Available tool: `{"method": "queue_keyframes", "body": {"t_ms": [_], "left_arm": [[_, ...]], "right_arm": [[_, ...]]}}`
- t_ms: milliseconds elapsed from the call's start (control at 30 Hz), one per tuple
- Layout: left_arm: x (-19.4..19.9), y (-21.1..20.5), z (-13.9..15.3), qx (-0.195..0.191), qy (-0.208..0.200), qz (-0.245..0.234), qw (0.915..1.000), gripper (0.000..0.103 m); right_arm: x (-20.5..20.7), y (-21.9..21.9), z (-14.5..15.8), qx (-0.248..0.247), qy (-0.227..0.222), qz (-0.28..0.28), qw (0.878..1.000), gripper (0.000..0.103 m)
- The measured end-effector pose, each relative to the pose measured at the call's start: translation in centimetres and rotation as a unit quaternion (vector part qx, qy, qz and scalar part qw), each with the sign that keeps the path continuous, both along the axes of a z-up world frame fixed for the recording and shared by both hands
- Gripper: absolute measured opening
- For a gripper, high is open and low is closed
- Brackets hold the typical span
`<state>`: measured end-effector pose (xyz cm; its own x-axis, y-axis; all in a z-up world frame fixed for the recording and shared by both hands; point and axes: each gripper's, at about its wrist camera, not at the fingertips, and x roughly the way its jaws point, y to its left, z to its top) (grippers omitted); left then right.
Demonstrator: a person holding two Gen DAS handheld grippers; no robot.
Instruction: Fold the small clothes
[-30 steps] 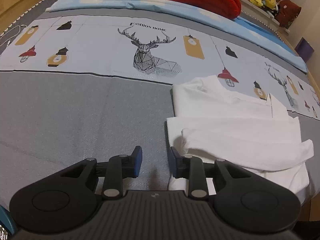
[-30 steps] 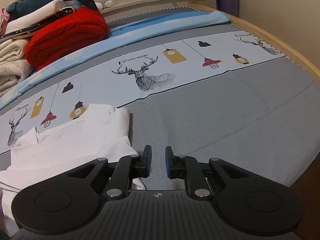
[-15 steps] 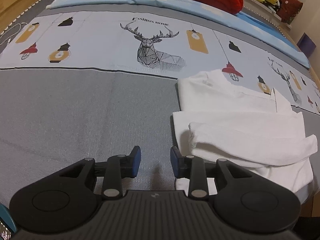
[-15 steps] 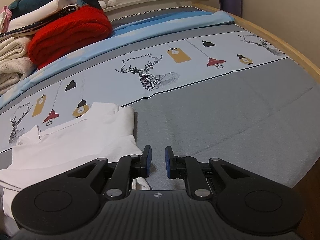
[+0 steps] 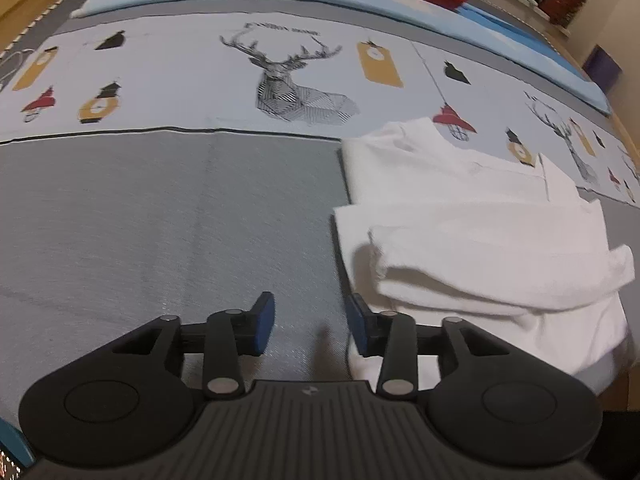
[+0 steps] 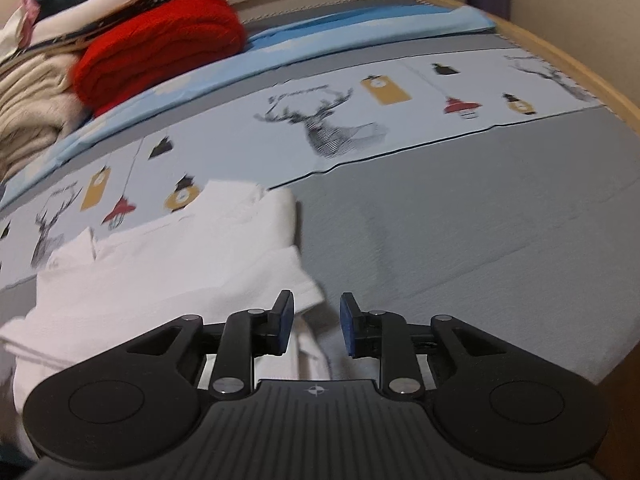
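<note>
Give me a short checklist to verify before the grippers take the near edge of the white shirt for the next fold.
1. Left gripper open and empty: ok.
2. Right gripper open and empty: ok.
3. White shirt lies flat on the bed cover, sleeve folded across: ok.
4. Near edge between the left fingers: not ok, it lies beside the right-hand finger.
5. Shirt corner between the right fingers: cannot tell.

Right gripper (image 6: 316,326): jaws parted, nothing between them, positioned over the right edge of the white shirt (image 6: 168,264). The shirt lies partly folded on the bedspread (image 6: 480,220). A red blanket (image 6: 160,48) sits well beyond the shirt, beside beige blankets (image 6: 28,112).
</note>
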<state>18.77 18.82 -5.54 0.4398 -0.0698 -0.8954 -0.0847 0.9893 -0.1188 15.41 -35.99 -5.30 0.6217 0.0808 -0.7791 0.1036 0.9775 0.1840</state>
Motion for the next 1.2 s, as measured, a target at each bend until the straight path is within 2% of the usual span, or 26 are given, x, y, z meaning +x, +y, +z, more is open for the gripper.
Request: {"method": "queue_keyframes", "body": {"t_ms": [100,167,200,267,400,533,633,700,767,800,867,900,933,1000,1100,1200], "left_arm": [[0.1,-0.7,-0.6,-0.01,0.011,-0.034,0.9993,0.06],[0.1,-1.6,-0.9,-0.013,0.019,-0.064,0.9977,0.068],[0.0,-2.0,-1.1,-0.011,0.021,-0.077,0.9967,0.07],[0.0,-2.7,-1.5,0.003,0.02,-0.092,0.9955,0.071],[0.6,-2.6,-2.0,-0.008,0.024,-0.077,0.9967,0.071],[1.5,-2.0,-1.3,-0.069,0.0,-0.048,0.9965,0.071],[2.3,-1.8,-1.1,-0.084,-0.006,-0.031,0.996,0.07],[2.8,-2.0,-1.1,-0.072,-0.007,-0.022,0.9971,0.057],[3.5,-2.0,-1.2,-0.07,-0.007,-0.017,0.9974,0.014],[3.7,-2.1,-1.1,-0.074,-0.008,-0.015,0.9971,0.01],[4.0,-2.1,-0.8,-0.072,-0.02,-0.016,0.9971,0.008],[4.1,-2.2,-0.6,-0.071,-0.027,-0.013,0.997,0.008],[4.2,-2.0,-0.3,-0.074,-0.033,-0.008,0.9967,0.008],[4.6,-1.6,0.0,-0.082,-0.046,0.008,0.9955,0.007],[5.2,-1.0,0.4,-0.089,-0.061,0.032,0.9936,0.007],[6.1,-0.6,0.6,-0.095,-0.07,0.045,0.992,0.007]], "right_arm": [[0.3,0.6,-0.2,0.007,0.005,0.016,1.0,0.031],[0.4,0.9,-0.5,0.015,0.009,0.027,0.999,0.04],[0.5,1.1,-0.6,0.019,0.015,0.036,0.999,0.046],[0.8,1.5,-1.0,0.018,0.022,0.052,0.998,0.047],[1.5,1.6,-1.7,0.02,0.028,0.05,0.998,0.048],[2.8,1.4,-2.4,0.032,0.033,0.032,0.998,0.048],[3.9,1.3,-3.0,0.045,0.039,0.023,0.998,0.048],[4.7,1.4,-3.4,0.048,0.047,0.018,0.998,0.048],[5.5,1.5,-3.7,0.054,0.052,0.016,0.997,0.048],[5.8,1.6,-4.0,0.053,0.059,0.017,0.997,0.047],[6.5,1.9,-4.4,0.051,0.075,0.019,0.996,0.035],[6.8,2.0,-4.5,0.053,0.08,0.021,0.995,0.016],[7.0,2.1,-4.4,0.056,0.079,0.02,0.995,0.004],[7.3,1.9,-3.6,0.066,0.055,0.009,0.996,0.0],[7.8,0.9,-2.5,0.087,0.016,-0.033,0.996,0.0],[8.6,-0.1,-2.2,0.105,-0.004,-0.071,0.992,0.0]]}}
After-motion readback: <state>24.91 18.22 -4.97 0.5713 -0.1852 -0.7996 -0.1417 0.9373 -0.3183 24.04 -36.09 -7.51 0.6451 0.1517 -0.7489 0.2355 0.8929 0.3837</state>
